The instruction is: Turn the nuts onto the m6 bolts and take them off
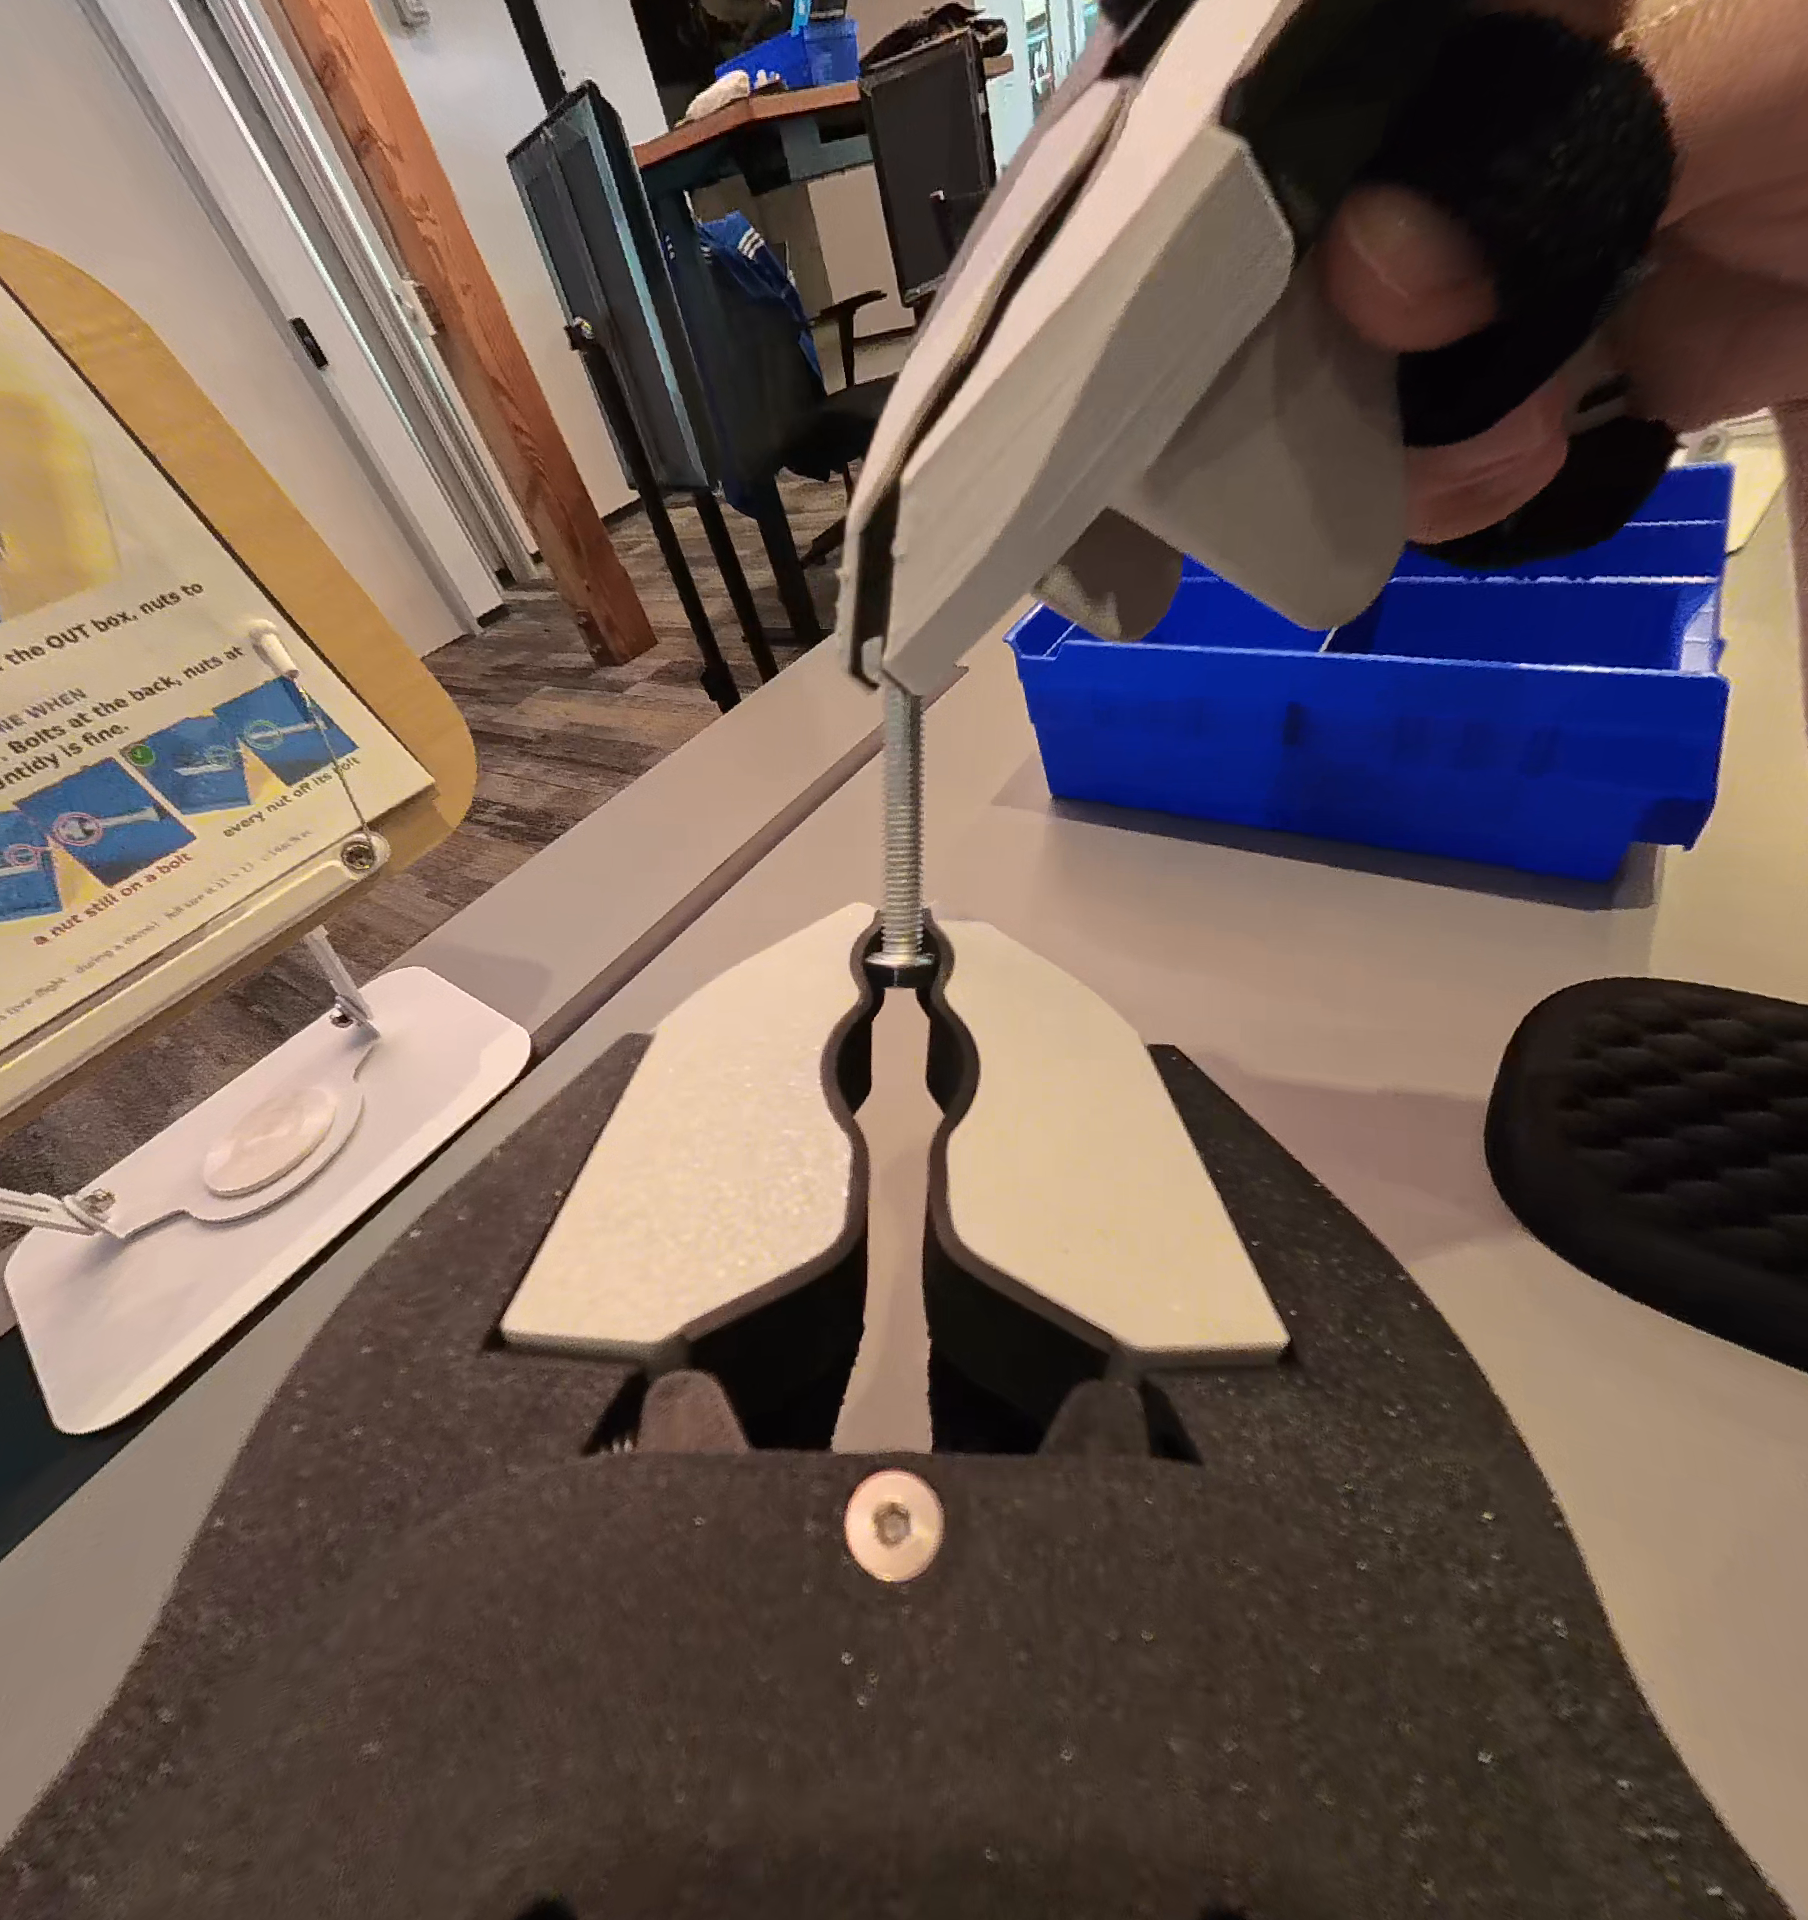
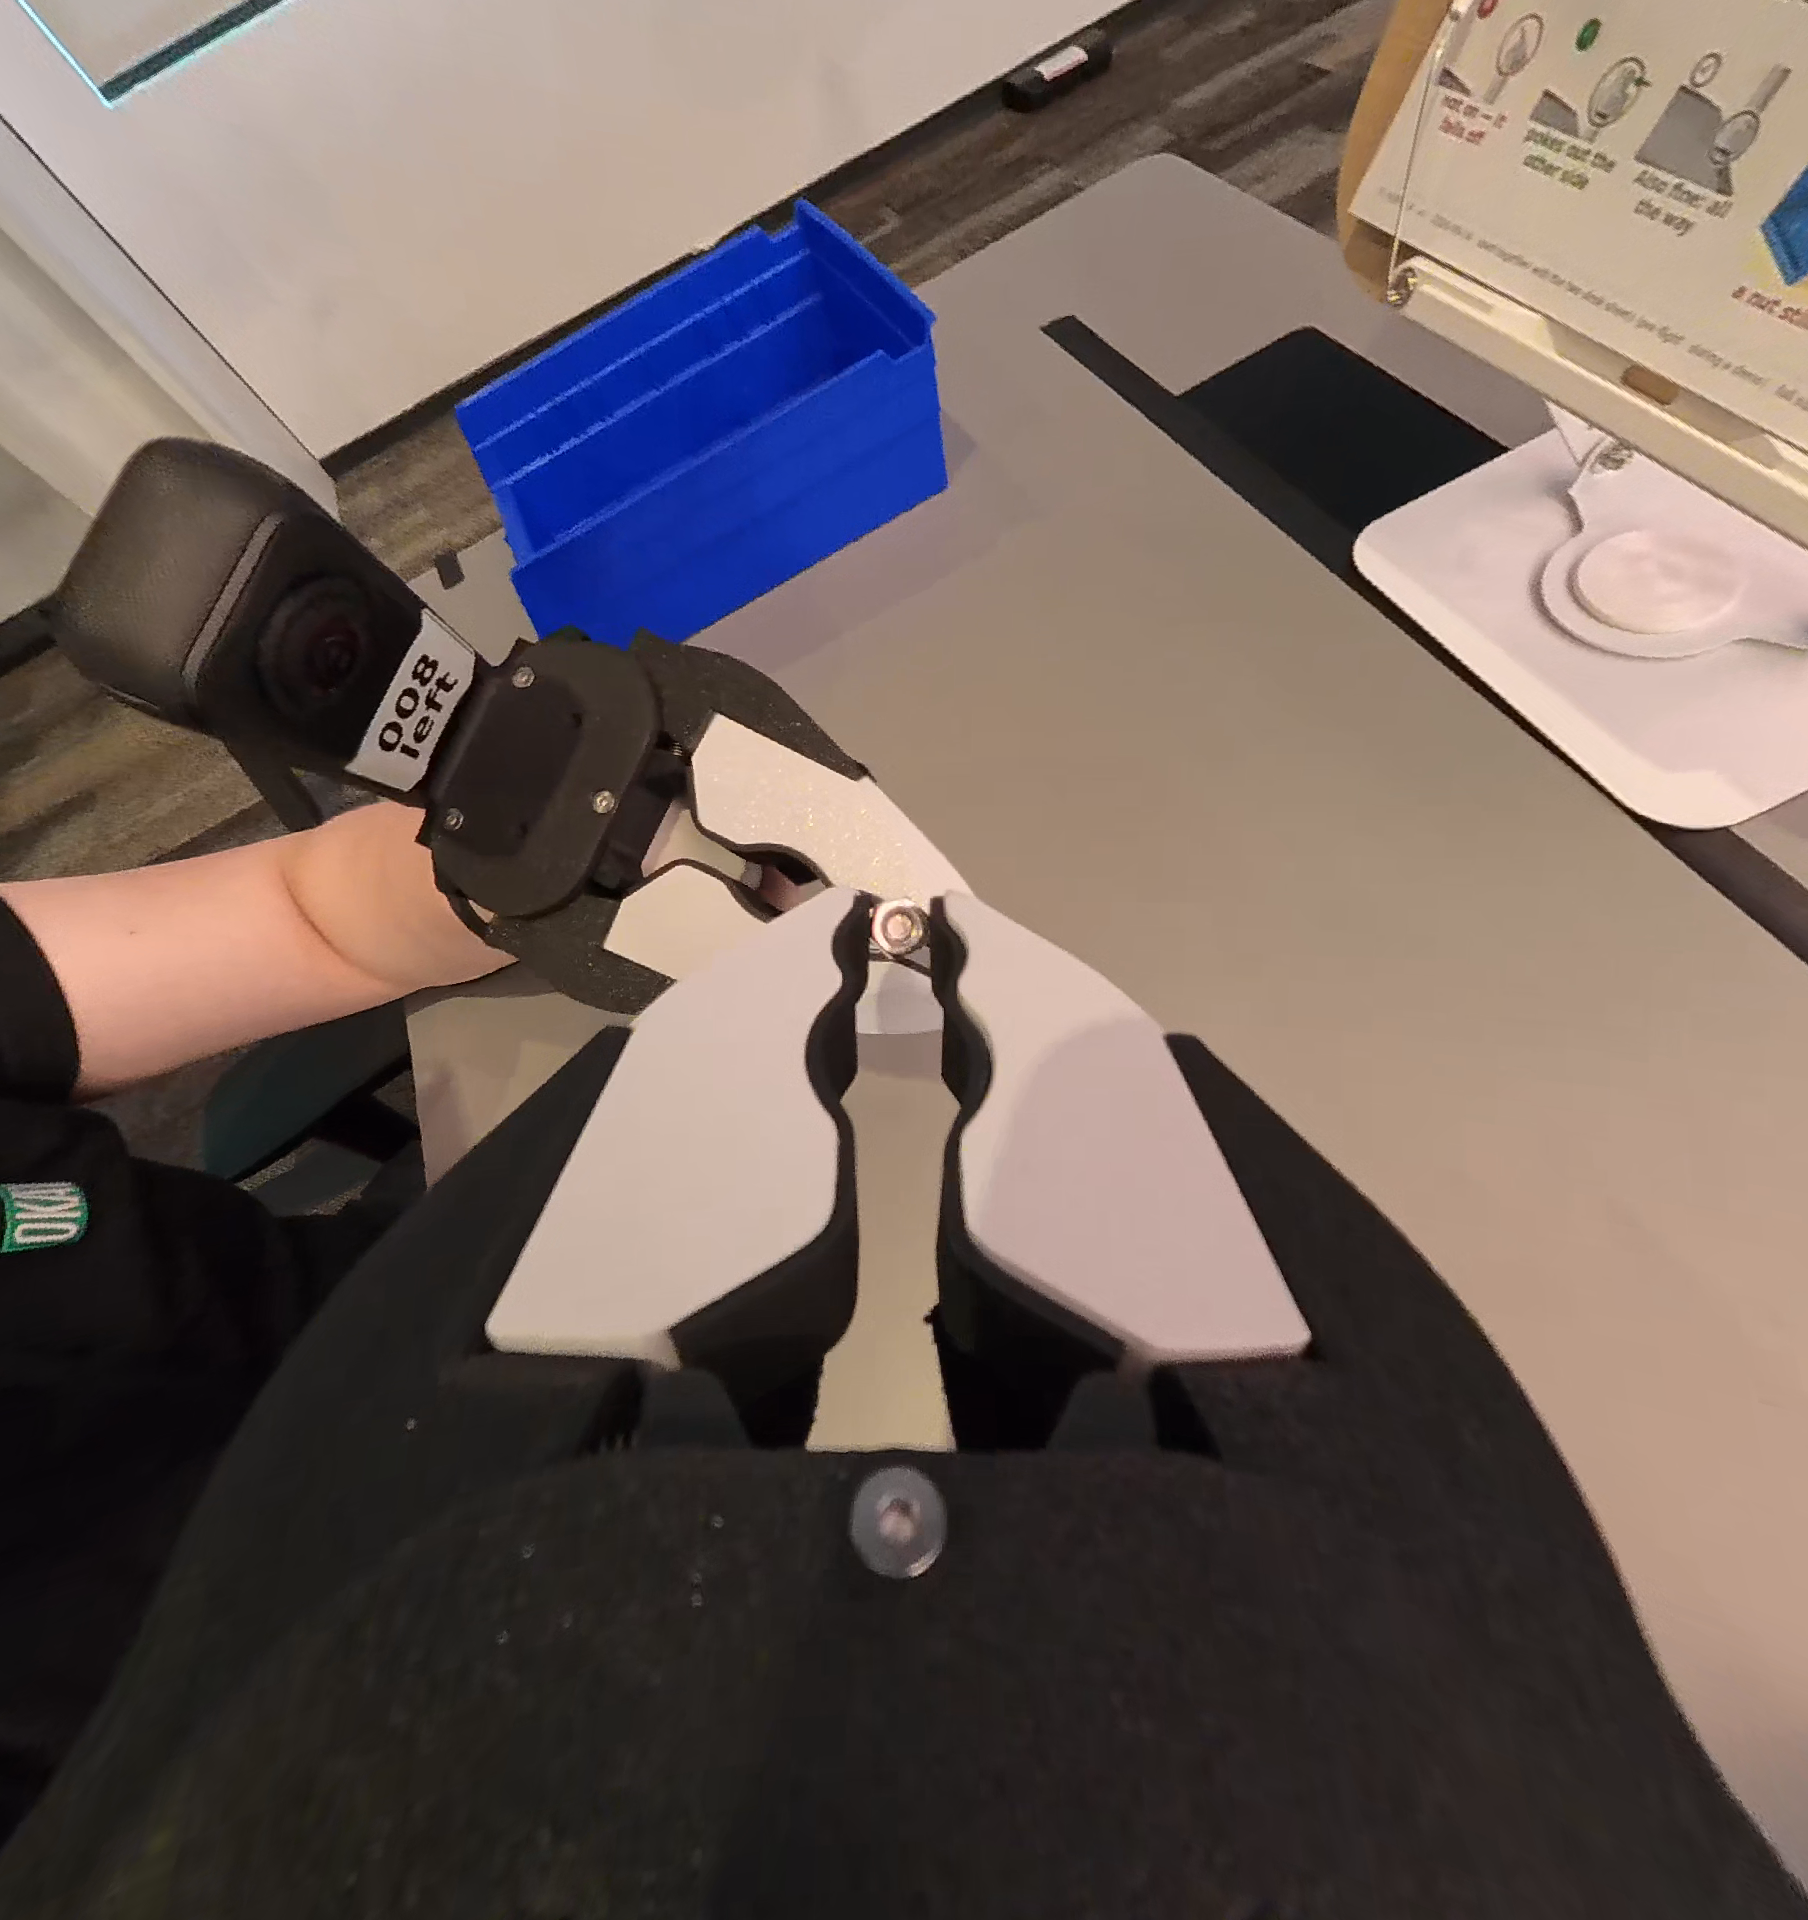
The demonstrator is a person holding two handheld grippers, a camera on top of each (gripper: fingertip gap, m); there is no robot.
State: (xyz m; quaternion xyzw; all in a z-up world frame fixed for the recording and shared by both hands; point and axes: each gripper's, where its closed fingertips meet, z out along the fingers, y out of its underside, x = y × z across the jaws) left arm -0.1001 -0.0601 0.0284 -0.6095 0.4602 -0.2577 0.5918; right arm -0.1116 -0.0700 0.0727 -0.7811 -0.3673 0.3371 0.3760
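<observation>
My left gripper [image 1: 900,961] is shut on a shiny nut [image 1: 900,968] held at its fingertips. A threaded m6 bolt [image 1: 902,800] rises straight up out of the nut. My right gripper [image 1: 876,665] comes down from the upper right and is shut on the bolt's top end. In the right wrist view my right gripper [image 2: 898,925] holds the bolt head [image 2: 898,923], seen end-on. My left gripper [image 2: 838,888] reaches in from the left, its tips just under the head. Both are held above the grey table [image 2: 1295,935].
A blue divided bin [image 1: 1399,748] stands on the table behind the grippers; it also shows in the right wrist view [image 2: 713,436]. An instruction sheet on a stand [image 1: 152,727] with a white base [image 1: 256,1195] is at the left. A black mesh pad [image 1: 1689,1143] is at the right. My right fingertips sit around 5 centimeters from my left ones.
</observation>
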